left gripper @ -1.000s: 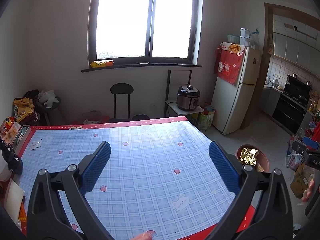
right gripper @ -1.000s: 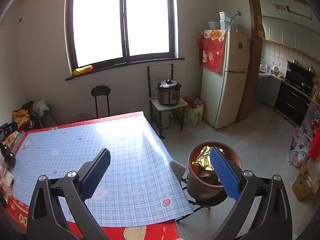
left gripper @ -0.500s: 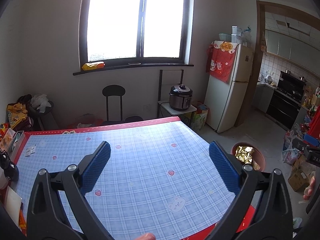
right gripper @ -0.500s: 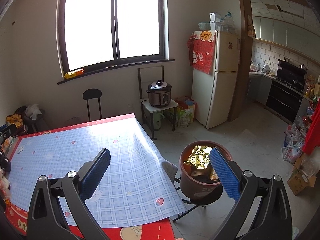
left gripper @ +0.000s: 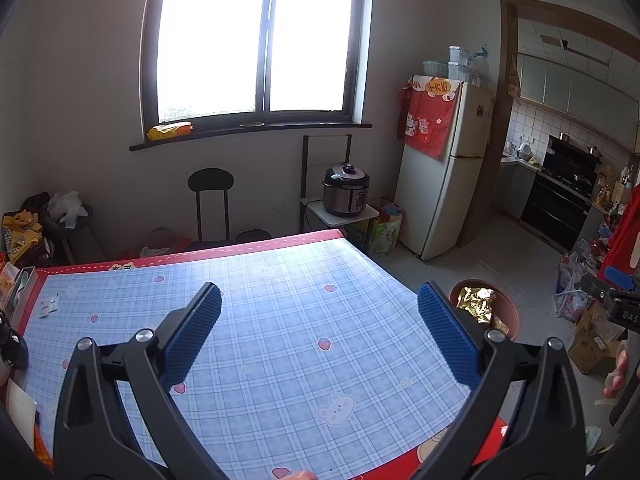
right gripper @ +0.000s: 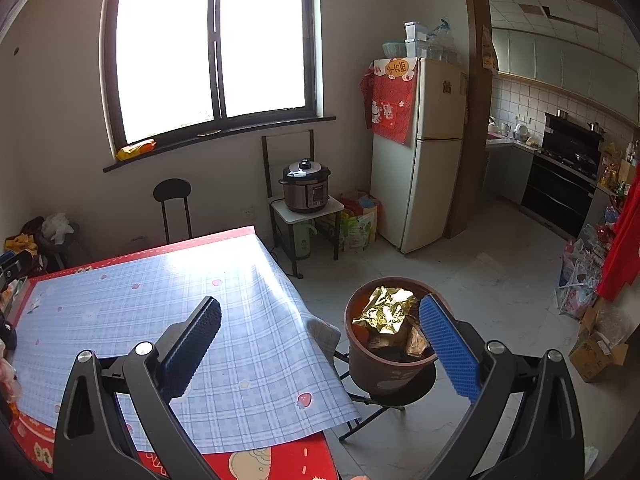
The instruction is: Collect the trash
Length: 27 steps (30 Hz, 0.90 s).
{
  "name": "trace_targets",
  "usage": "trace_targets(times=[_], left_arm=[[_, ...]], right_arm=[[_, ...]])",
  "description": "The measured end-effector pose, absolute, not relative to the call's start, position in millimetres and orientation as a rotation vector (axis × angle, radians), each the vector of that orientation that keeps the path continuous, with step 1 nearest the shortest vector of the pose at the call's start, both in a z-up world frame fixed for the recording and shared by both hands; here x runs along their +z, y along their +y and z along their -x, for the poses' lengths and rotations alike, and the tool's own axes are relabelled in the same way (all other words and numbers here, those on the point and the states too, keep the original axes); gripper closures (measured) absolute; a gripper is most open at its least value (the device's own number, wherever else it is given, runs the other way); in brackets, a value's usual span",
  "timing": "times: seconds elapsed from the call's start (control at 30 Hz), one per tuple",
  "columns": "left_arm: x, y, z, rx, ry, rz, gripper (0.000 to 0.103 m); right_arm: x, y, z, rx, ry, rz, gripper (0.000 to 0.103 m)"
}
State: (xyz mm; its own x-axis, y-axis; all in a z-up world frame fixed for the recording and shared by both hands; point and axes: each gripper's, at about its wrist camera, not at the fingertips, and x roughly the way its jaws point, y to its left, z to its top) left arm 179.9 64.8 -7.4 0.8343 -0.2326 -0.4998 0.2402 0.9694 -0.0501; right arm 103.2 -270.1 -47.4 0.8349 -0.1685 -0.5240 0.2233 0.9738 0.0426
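A brown trash bin (right gripper: 386, 354) stands on a stool off the table's right edge, with crumpled gold foil wrappers (right gripper: 384, 310) inside. It also shows in the left wrist view (left gripper: 504, 308). My left gripper (left gripper: 319, 330) is open and empty above the blue checked tablecloth (left gripper: 280, 320). My right gripper (right gripper: 319, 338) is open and empty above the table's right corner, its right finger in front of the bin. The right gripper's body shows at the right edge of the left wrist view (left gripper: 616, 304).
A small white scrap (left gripper: 49, 305) lies at the table's far left, near dark objects (left gripper: 12, 346) and boxes at the left edge. Behind the table are a black chair (left gripper: 211, 200), a pressure cooker (right gripper: 306, 188) on a small stand, and a fridge (right gripper: 420, 152).
Both grippers have drawn back and risen a little, so the table and bin look smaller and lower. Both stay open and empty.
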Motion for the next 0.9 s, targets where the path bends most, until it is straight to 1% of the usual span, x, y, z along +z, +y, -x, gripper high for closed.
trace_targets(times=[0.9], left_arm=[[-15.9, 15.3, -192.1, -0.311, 0.558, -0.042, 0.006]], right_arm=[[-61.7, -309.1, -107.2, -0.248, 0.566, -0.142, 0.006]])
